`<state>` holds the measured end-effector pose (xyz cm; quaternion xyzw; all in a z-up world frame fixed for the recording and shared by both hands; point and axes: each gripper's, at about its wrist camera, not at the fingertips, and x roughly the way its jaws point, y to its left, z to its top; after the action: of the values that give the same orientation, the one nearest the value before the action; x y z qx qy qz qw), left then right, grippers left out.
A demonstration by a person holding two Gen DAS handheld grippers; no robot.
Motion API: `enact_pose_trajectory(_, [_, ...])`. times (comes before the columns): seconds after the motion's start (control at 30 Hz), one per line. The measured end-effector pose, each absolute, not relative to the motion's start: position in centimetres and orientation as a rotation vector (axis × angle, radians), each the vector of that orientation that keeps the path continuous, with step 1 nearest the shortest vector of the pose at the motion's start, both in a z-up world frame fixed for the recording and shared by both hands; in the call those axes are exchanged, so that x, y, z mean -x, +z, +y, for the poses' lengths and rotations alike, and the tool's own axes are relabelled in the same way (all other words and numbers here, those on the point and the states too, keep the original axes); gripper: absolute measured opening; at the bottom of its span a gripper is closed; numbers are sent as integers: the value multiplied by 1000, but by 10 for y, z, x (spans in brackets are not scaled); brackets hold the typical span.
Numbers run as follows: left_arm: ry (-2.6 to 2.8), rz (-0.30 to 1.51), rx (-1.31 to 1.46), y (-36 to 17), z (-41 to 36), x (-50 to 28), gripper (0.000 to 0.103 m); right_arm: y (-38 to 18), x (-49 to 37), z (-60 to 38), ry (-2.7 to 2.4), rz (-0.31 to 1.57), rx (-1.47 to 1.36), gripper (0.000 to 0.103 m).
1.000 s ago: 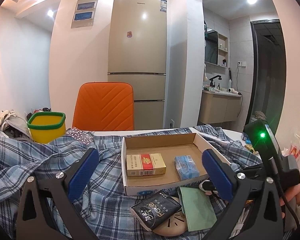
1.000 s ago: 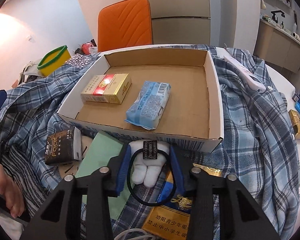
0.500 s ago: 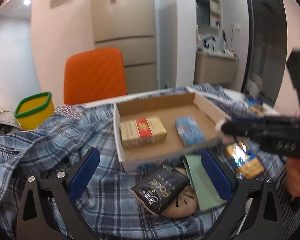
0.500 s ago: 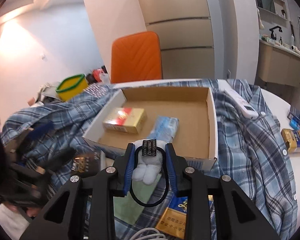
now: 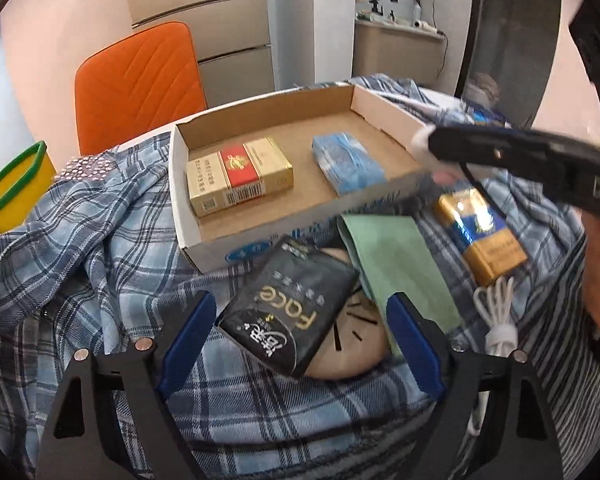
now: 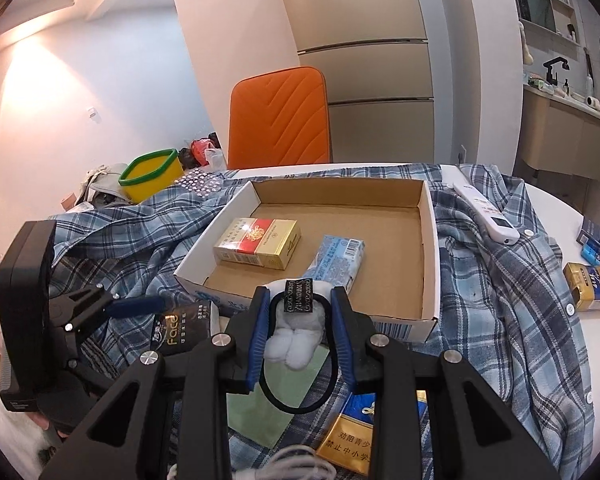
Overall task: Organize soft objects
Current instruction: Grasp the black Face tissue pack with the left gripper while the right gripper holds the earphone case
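My left gripper points down at a black "Face" tissue pack lying on the plaid shirt. Its jaws are closing, the pack is between them, and neither blue pad touches it. My right gripper is shut on a white fluffy hair tie with a black elastic loop, held just above the front wall of the cardboard box. Inside the box lie a gold-red cigarette pack and a blue tissue pack. In the left wrist view the right gripper crosses the box's right corner.
A green cloth, a beige round pad, a blue-gold cigarette pack and a white cable lie in front of the box. A white remote, more packs, a yellow bin and an orange chair surround it.
The left gripper tipped down and sank over the black pack, its jaws narrowing. The right gripper rose with the hair tie toward the box's front edge.
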<state>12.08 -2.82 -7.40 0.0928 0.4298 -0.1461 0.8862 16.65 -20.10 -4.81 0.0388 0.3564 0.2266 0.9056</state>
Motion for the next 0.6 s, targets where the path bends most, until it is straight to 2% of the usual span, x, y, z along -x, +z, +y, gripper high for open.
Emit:
enact_pose_trajectory(0.23, [-284,881,-166,-69,-22,-121,63,-49,-168,-201,464,742,-79,32])
enact_pose_trajectory(0.53, [-278,855,-236,-71,-31,-120,63,-49,-166,-199,470,739,-67,32])
enact_pose_trajectory(0.6, [-282,871,-259,-74,-33,-119,54,-49,-165,-198,472,736,-63,32])
